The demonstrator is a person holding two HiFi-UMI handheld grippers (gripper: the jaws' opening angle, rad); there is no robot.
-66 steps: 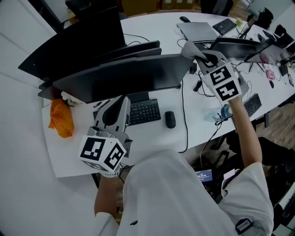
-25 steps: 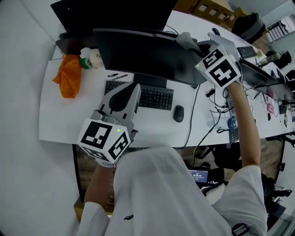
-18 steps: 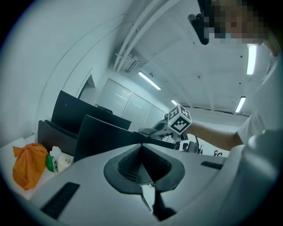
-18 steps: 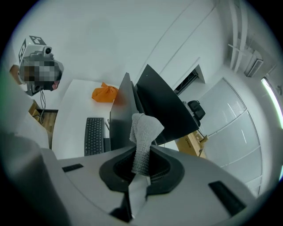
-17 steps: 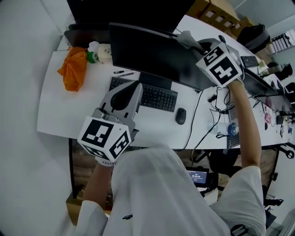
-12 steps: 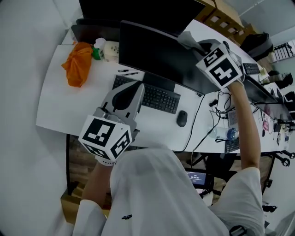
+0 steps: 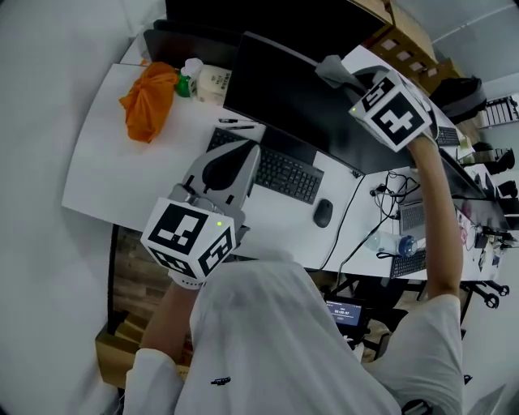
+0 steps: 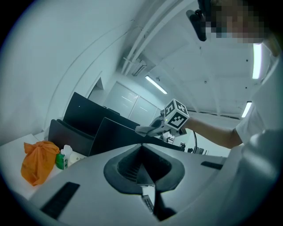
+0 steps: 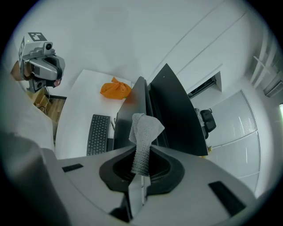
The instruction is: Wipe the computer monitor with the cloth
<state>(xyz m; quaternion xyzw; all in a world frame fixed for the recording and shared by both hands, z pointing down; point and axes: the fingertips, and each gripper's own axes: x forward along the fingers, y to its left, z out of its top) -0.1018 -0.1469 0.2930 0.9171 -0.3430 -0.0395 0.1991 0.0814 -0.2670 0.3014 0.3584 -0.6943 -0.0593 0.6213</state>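
Observation:
The dark monitor stands on the white desk, screen toward me, seen edge-on as the monitor in the right gripper view. My right gripper is at its top edge, shut on a grey waffle cloth whose free end cloth hangs over the screen's top. My left gripper hovers low over the desk in front of the keyboard, jaws shut with nothing between them. From the left gripper view the cloth and the right gripper's marker cube show above the monitor.
An orange bag and a small bottle sit at the desk's left back. A mouse lies right of the keyboard, with cables and a second monitor behind. Another desk with clutter is at the right.
The view swung left and the scene shifted right and down. My right gripper with the cloth stays at the monitor's top edge; the left gripper holds its place.

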